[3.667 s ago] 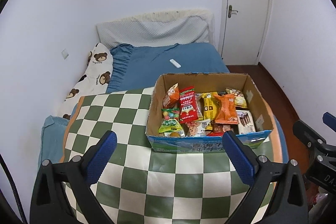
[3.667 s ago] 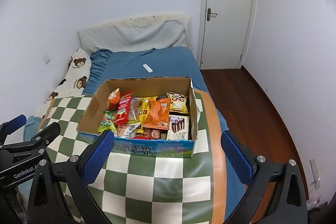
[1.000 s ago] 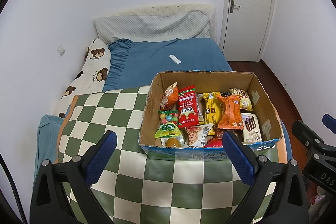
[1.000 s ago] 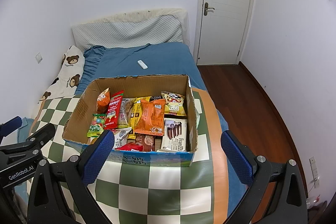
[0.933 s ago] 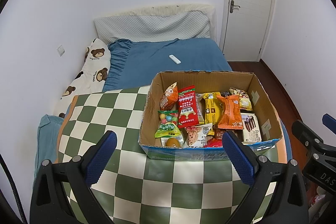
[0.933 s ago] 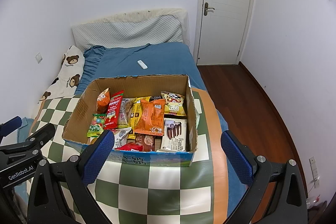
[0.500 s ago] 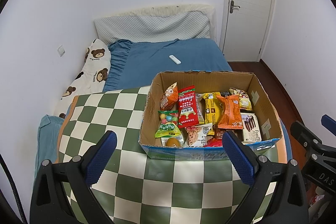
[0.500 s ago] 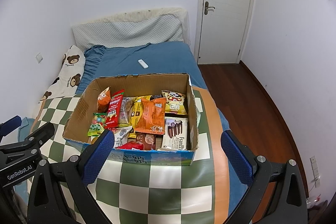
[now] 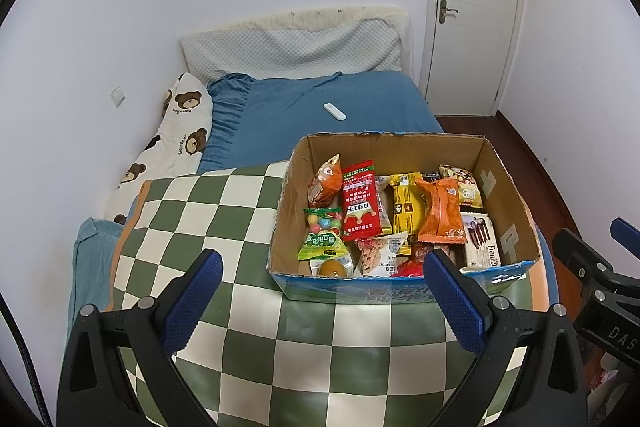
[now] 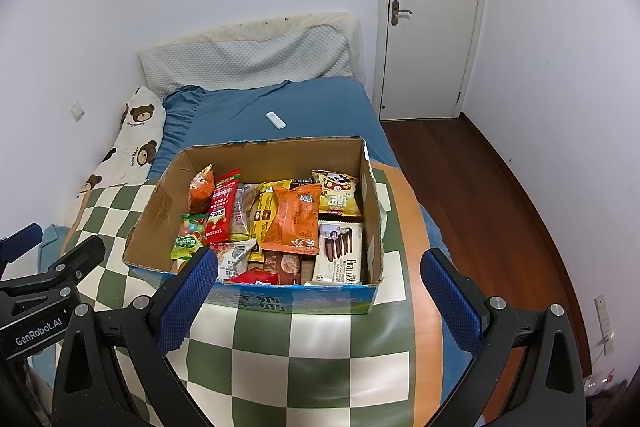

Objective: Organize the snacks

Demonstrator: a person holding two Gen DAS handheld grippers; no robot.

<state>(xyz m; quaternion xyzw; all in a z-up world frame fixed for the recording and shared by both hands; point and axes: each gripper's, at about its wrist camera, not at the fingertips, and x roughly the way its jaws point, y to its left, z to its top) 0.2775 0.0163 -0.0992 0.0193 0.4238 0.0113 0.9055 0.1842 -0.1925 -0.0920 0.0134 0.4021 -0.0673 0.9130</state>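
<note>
Checkered cloth (image 9: 224, 211) under snack box (image 9: 500, 187); left gripper (image 9: 320, 291) and right gripper (image 10: 320, 287) spread wide, empty.

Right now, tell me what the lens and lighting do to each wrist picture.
Left wrist view: strong fisheye bends the door and walls, dark vignette fills the corners, light is soft and even, snacks in the cardboard box look sharp. Right wrist view: same bowing and dark corners, faint sheen on the checkered mat.
</note>
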